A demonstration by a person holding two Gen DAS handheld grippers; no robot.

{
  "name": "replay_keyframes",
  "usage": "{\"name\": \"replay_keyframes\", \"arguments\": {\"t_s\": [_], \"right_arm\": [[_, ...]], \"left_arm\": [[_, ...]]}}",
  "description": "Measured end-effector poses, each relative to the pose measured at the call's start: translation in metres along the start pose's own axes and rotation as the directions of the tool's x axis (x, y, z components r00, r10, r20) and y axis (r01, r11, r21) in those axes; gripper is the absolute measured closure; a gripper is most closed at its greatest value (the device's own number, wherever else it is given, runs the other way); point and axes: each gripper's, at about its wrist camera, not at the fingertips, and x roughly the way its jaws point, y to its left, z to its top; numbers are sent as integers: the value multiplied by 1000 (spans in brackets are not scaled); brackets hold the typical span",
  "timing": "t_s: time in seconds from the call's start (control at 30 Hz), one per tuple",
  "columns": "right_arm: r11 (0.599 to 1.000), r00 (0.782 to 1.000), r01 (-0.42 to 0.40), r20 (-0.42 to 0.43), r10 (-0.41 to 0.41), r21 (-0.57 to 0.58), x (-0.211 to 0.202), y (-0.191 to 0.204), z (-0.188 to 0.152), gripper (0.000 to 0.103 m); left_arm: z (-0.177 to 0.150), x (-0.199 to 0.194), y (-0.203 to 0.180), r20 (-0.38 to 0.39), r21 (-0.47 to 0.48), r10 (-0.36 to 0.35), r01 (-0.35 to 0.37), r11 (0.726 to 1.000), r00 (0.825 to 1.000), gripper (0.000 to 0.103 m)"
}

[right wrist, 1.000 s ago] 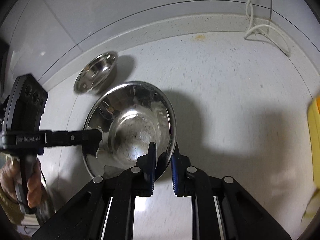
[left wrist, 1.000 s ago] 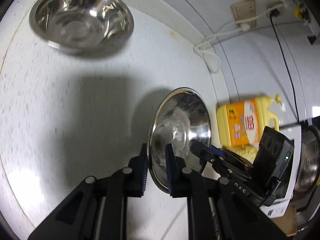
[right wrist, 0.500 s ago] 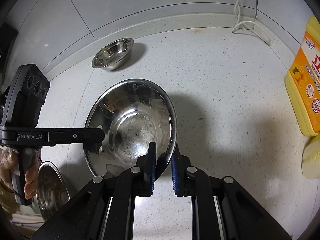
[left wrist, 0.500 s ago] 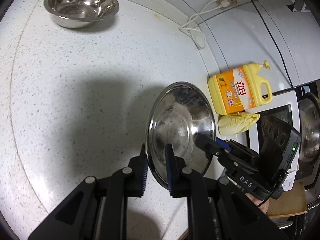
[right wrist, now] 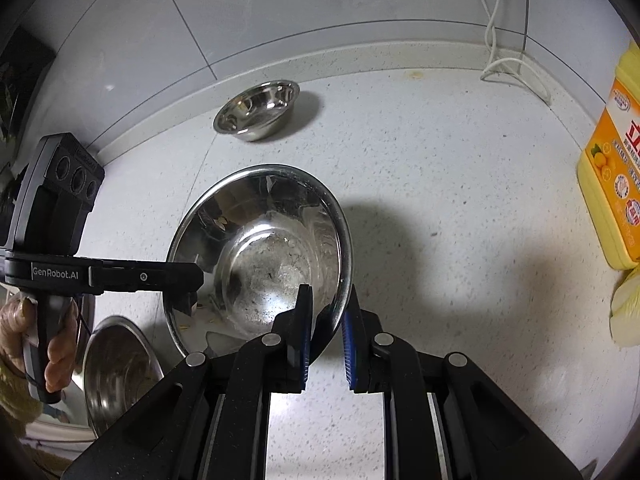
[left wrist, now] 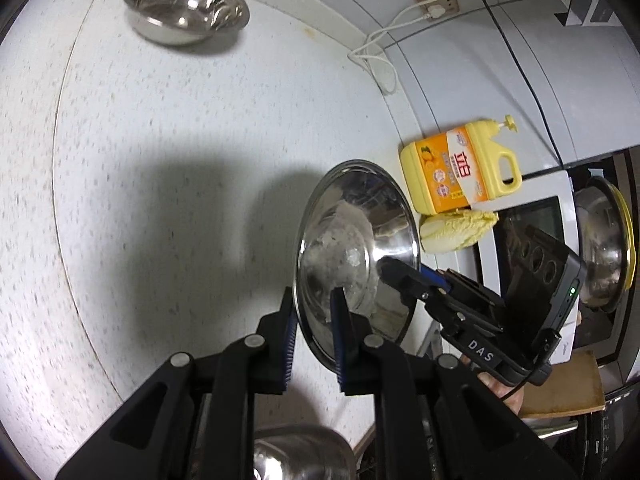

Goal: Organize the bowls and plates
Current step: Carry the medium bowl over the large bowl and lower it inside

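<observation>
A large steel bowl [left wrist: 352, 248] [right wrist: 260, 256] hangs tilted above the speckled counter, held from both sides. My left gripper [left wrist: 313, 312] is shut on its near rim in the left wrist view. My right gripper [right wrist: 326, 320] is shut on the opposite rim; it also shows as a black tool [left wrist: 404, 276] at the bowl's right edge. The left gripper [right wrist: 188, 280] reaches in from the left in the right wrist view. A smaller steel bowl [left wrist: 184, 4] [right wrist: 258, 110] sits on the counter near the back wall.
A yellow detergent jug [left wrist: 456, 172] [right wrist: 612, 184] and a pale cabbage [left wrist: 456, 228] stand by a white microwave [left wrist: 532, 248]. Another steel bowl [right wrist: 120, 368] lies at the counter's near left edge. A white cable [right wrist: 508, 64] trails from wall sockets. A hand [right wrist: 52, 356] grips the left tool.
Both grippers have carried the large bowl back and up from the wall. The small bowl now looks farther away, and the jug, cabbage and sockets have come into view.
</observation>
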Motion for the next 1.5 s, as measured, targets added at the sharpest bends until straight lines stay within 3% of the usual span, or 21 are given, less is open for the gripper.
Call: {"name": "replay_keyframes", "arguments": {"t_s": [0.43,0.7,0.87,1.07,1.3,1.5], "right_arm": [[1000,999,-25,22,24,11,-22,15,-31,90],[996,995,-85,53,85,-5,-43,41,-53,90],[988,989,-140,46,143,-60,-47,77,-64,90],[977,983,-183,-35,180,-112,-21,113,-78,90],[981,982,-160,-121,147,-109,11,122,-90,90],[985,986,-127,-122,113,-116,16,125,-91,90]], "left_arm": [[-42,-24,-1,-7,1,-37,37,999,999,89],[-93,-69,6,28,27,-20,20,999,999,89],[-124,-98,28,55,-2,29,-29,1000,998,89],[-149,-111,59,39,-35,100,-98,995,994,89],[-156,-109,69,51,-20,146,-145,989,988,89],[-157,-107,61,67,32,199,-201,979,978,89]]}}
